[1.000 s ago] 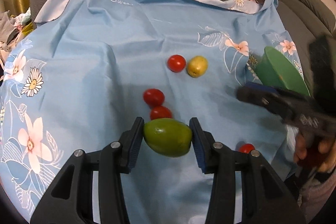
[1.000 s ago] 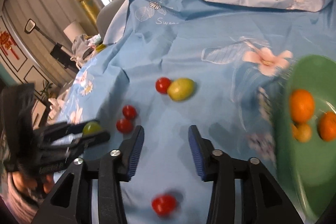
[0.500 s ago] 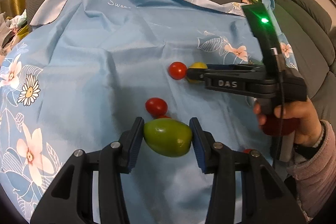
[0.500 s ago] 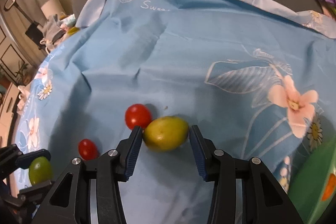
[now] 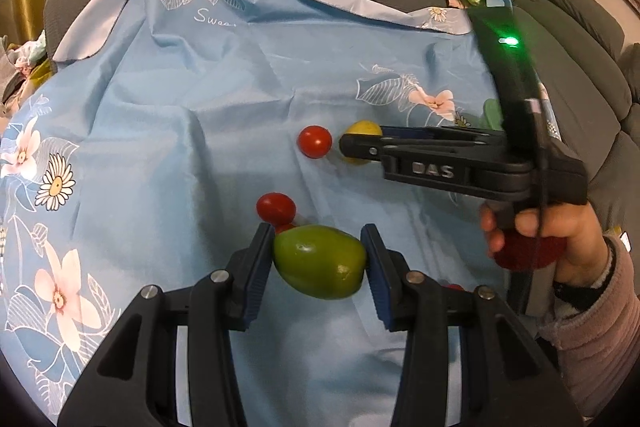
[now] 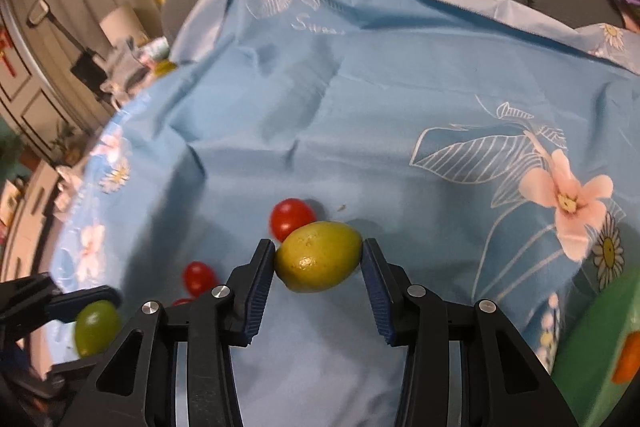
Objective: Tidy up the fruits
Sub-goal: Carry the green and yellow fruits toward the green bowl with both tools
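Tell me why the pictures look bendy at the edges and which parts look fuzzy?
Both wrist views use fisheye lenses, so edges curve and corners go black. In the right wrist view the green bowl and room at left are smeared, while the yellow fruit stays sharp. In the left wrist view the green fruit is crisp, with a glowing green light.

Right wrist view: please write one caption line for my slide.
Right gripper closes around a yellow-green fruit beside a red tomato on the blue floral cloth.
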`<state>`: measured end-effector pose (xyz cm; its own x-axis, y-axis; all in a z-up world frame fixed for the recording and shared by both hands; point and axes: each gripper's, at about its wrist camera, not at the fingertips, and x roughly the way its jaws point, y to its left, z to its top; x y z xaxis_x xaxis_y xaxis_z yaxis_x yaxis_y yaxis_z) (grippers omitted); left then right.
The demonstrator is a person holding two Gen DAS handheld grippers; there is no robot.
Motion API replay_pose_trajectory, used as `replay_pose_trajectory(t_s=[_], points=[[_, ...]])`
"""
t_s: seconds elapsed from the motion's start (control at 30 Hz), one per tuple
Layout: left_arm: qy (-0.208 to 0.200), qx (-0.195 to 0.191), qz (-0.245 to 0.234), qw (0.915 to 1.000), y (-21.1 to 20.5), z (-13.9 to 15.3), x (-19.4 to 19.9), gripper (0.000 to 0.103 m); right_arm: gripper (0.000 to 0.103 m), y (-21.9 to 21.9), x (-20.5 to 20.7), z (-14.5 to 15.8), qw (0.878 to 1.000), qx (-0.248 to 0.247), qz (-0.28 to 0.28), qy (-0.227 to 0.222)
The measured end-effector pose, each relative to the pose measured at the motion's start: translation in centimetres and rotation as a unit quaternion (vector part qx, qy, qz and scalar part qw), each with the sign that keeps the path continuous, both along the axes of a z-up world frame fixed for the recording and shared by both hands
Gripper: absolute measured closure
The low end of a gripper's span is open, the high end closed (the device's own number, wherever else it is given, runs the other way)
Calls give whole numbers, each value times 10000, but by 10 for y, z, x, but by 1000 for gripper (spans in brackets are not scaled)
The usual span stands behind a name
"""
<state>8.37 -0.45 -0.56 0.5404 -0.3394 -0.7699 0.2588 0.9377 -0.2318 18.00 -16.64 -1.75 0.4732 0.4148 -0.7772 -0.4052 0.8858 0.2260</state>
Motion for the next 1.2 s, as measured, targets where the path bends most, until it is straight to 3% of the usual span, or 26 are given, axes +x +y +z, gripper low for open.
replay_pose_trajectory(t_s=[0.37, 0.6, 1.2], points=[[-127, -44, 26, 9999, -10, 19, -26, 59, 57, -41, -65, 36, 9950, 957, -74, -288], [-162, 28, -95, 9998, -33, 29, -39, 59, 57, -70, -103, 48, 9901, 1312, -174, -464], [-397, 225, -1202, 9917, -147, 62, -27, 59, 57, -180, -144, 62, 9735, 1678, -1238, -939]])
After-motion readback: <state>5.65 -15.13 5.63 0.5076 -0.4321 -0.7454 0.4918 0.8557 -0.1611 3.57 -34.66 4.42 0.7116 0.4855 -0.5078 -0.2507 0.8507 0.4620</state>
